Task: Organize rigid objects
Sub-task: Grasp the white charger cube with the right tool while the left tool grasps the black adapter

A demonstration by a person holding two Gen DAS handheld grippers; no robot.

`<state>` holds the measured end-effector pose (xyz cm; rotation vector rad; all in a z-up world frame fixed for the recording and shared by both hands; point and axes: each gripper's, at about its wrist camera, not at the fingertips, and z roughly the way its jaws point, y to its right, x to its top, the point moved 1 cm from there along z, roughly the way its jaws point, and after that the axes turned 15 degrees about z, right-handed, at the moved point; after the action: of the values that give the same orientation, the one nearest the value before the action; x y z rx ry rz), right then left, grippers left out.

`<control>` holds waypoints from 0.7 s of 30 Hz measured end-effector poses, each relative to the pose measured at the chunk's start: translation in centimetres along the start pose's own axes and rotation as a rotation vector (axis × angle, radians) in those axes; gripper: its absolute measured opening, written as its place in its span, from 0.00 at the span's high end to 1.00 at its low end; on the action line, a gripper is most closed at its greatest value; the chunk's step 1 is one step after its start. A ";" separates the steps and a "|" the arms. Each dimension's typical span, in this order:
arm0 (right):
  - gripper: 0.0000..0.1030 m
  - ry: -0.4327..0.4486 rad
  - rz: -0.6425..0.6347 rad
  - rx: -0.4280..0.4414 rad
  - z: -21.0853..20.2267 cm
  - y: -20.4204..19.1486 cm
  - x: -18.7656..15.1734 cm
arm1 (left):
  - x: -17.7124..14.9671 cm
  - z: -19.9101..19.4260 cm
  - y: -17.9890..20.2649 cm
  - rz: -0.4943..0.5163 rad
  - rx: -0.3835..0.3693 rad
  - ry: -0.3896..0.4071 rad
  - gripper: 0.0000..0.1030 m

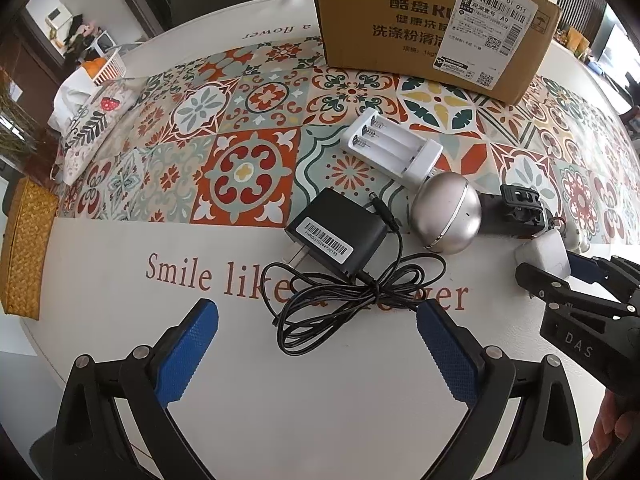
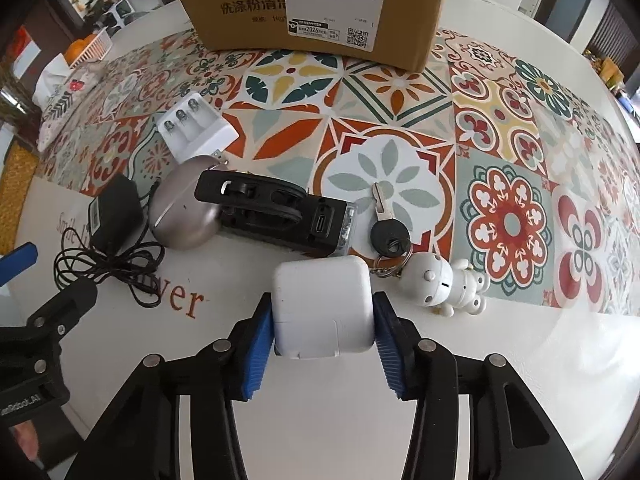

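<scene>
Now, charger: the white cube charger (image 2: 323, 312) is clamped between the blue pads of the right gripper (image 2: 323, 334), at 6 o'clock in the right wrist view, low over the white table (image 2: 320, 412) edge zone; whether it rests on the table or is just lifted cannot be told.
Handling: it is judged light, stiff and smooth-shelled, so some slip is possible; the flat opposite sides now gripped are taken as the best hold.
Left gripper: its fingers (image 1: 188, 354) are spread wide and empty, held above the coiled cable of the black adapter (image 1: 338, 236), which sits at 12 o'clock from them.
Neighbours: a black clip device (image 2: 276, 216) lies just beyond the charger at 11 o'clock, a key (image 2: 388, 224) at 1 o'clock, a white bear charm (image 2: 444, 288) just beside at 3 o'clock, a silver ball (image 2: 184, 216) at 10 o'clock.
Box: a cardboard box (image 2: 304, 4) stands well apart at 12 o'clock, judged the likely goal.
Open room: patterned cloth between the key and the box is bare.
Risk: a straight lift is advised before travel, so the clip device and the key ring are not dragged.
</scene>
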<state>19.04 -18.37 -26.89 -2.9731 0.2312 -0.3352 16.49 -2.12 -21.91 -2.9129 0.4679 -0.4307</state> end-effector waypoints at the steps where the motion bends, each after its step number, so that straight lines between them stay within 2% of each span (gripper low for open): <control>1: 0.54 -0.001 0.003 0.001 0.0 0.0 0.0 | 0.0 0.0 0.0 0.003 -0.001 0.002 0.02; 13: 0.54 0.019 0.049 -0.003 -3.2 -1.6 -1.2 | 0.6 -1.3 -1.4 0.066 -0.066 0.092 0.03; 21: 0.54 0.006 0.114 0.011 -2.9 -2.7 -1.1 | 2.0 0.5 -2.1 0.126 -0.134 0.094 0.12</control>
<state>17.65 -15.88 -23.86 -2.9326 0.3969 -0.3304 19.01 -0.76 -21.46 -2.9772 0.7154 -0.5392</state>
